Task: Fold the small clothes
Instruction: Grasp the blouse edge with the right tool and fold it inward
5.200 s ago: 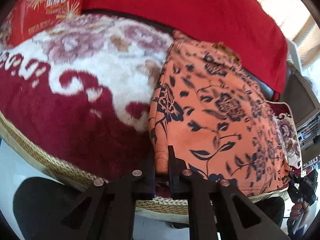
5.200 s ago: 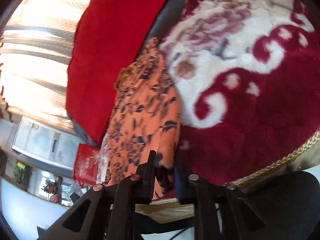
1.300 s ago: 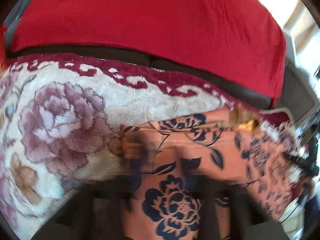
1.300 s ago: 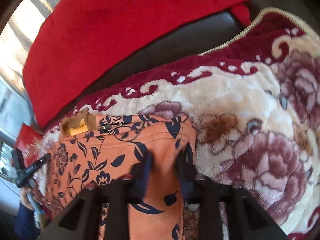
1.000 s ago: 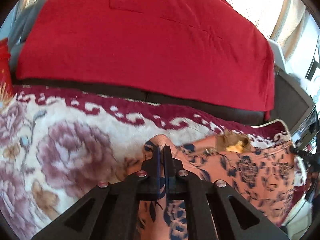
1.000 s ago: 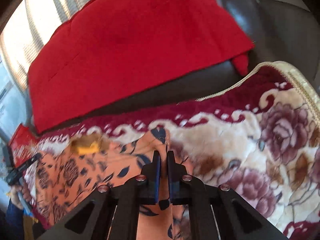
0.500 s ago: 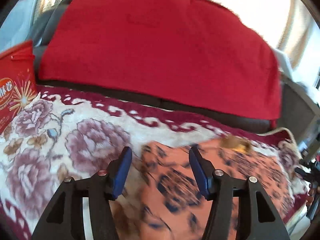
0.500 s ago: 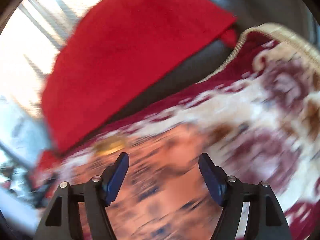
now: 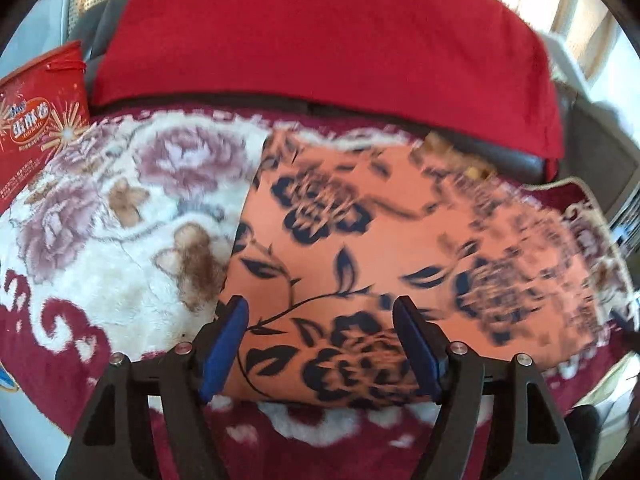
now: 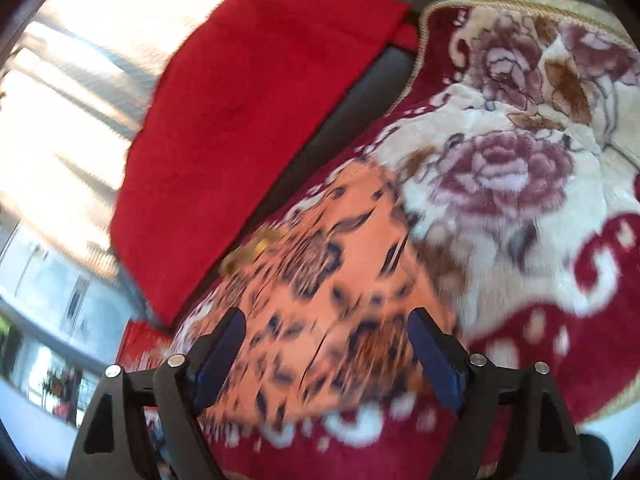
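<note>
The big flowery blanket [image 9: 100, 240] covers the seat, with a red cloth [image 9: 320, 40] draped over the back and a bright window behind. On the blanket lies the orange flowered cloth [image 9: 360, 240], folded flat. It sits right in front of both claws, and its long way runs across from left to right. The left claw [image 9: 320, 344] is spread wide and holds nothing, over the cloth's left end. The right claw [image 10: 328, 356] is spread wide too, over the other end. A red box [image 9: 36, 120] sits far left.
</note>
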A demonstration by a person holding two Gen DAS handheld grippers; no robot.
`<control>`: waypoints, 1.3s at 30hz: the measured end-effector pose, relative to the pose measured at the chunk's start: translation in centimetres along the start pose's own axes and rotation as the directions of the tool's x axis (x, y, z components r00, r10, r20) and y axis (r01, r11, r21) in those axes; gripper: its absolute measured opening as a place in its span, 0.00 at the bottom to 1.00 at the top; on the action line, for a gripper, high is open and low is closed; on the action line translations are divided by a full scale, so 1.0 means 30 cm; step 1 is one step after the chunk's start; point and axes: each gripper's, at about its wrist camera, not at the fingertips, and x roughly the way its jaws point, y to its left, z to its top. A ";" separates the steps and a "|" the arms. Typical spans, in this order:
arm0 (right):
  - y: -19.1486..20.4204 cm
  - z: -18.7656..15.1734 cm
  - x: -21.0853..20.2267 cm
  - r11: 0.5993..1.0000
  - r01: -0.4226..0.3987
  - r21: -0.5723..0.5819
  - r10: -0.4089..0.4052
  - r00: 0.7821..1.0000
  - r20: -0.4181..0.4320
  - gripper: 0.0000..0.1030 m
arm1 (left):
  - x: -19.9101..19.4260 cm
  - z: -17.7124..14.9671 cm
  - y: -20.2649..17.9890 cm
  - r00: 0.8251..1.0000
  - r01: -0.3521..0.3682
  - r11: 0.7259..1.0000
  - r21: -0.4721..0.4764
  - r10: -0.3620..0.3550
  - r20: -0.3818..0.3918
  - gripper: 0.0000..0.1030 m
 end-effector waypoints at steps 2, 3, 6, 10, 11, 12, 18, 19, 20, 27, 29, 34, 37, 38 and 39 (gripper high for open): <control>-0.021 -0.093 -0.031 0.999 -0.025 0.047 0.026 1.000 -0.015 0.85 | -0.040 -0.001 -0.016 0.999 0.019 1.000 -0.008 -0.019 0.041 0.74; -0.045 -0.131 -0.031 0.996 -0.031 0.080 0.034 0.999 -0.032 0.85 | -0.053 -0.005 -0.025 0.998 0.031 0.999 -0.011 -0.031 0.049 0.74; -0.123 -0.219 0.020 0.981 -0.040 0.192 0.057 0.995 -0.081 0.85 | -0.066 -0.027 -0.078 0.997 0.072 0.997 -0.018 -0.072 0.032 0.74; -0.175 -0.192 0.067 0.952 -0.087 0.294 0.099 0.995 -0.026 0.86 | -0.079 -0.033 -0.170 0.996 0.091 0.996 -0.005 -0.090 0.025 0.74; -0.189 -0.179 0.077 0.946 -0.094 0.310 0.103 0.995 -0.012 0.86 | -0.078 -0.030 -0.194 0.995 0.091 0.996 0.005 -0.091 0.029 0.74; -0.204 -0.166 0.089 0.938 -0.092 0.335 0.099 0.995 -0.003 0.86 | -0.072 -0.024 -0.226 0.996 0.087 0.996 0.016 -0.087 0.030 0.74; -0.246 -0.097 0.112 0.917 -0.085 0.390 0.069 0.996 0.057 0.69 | -0.017 -0.003 -0.334 0.997 0.076 0.997 0.033 -0.076 0.016 0.74; -0.254 -0.083 0.121 0.920 -0.067 0.386 0.052 0.997 0.049 0.52 | 0.003 0.005 -0.351 0.998 0.069 0.997 0.035 -0.069 0.010 0.74; -0.265 -0.070 0.136 0.923 -0.046 0.381 0.036 0.999 0.034 0.26 | 0.014 0.012 -0.366 0.998 0.068 0.997 0.036 -0.068 0.009 0.74; -0.067 -0.026 0.057 0.987 0.153 0.051 -0.157 0.982 0.107 0.11 | 0.039 0.063 -0.470 0.996 0.060 0.992 0.112 -0.067 0.060 0.74; -0.130 -0.054 0.110 0.980 0.185 0.071 -0.188 0.981 0.044 0.16 | 0.122 0.054 -0.506 0.999 0.023 0.986 0.165 -0.027 0.021 0.75; -0.274 -0.083 0.092 0.964 -0.023 0.267 0.015 0.999 0.032 0.55 | 0.221 0.026 -0.562 0.998 -0.054 0.949 0.312 0.062 -0.018 0.77; -0.264 -0.066 0.051 0.958 -0.104 0.268 0.091 0.994 0.058 0.79 | 0.181 0.068 -0.545 0.999 0.019 0.974 0.225 -0.012 -0.030 0.77; -0.253 -0.072 0.051 0.957 -0.110 0.268 0.100 0.994 0.048 0.79 | 0.166 0.076 -0.539 1.000 0.022 0.977 0.211 -0.020 -0.012 0.77; -0.254 -0.070 0.050 0.952 -0.130 0.277 0.123 0.991 0.042 0.79 | 0.156 0.084 -0.533 1.000 0.009 0.980 0.200 -0.013 0.014 0.77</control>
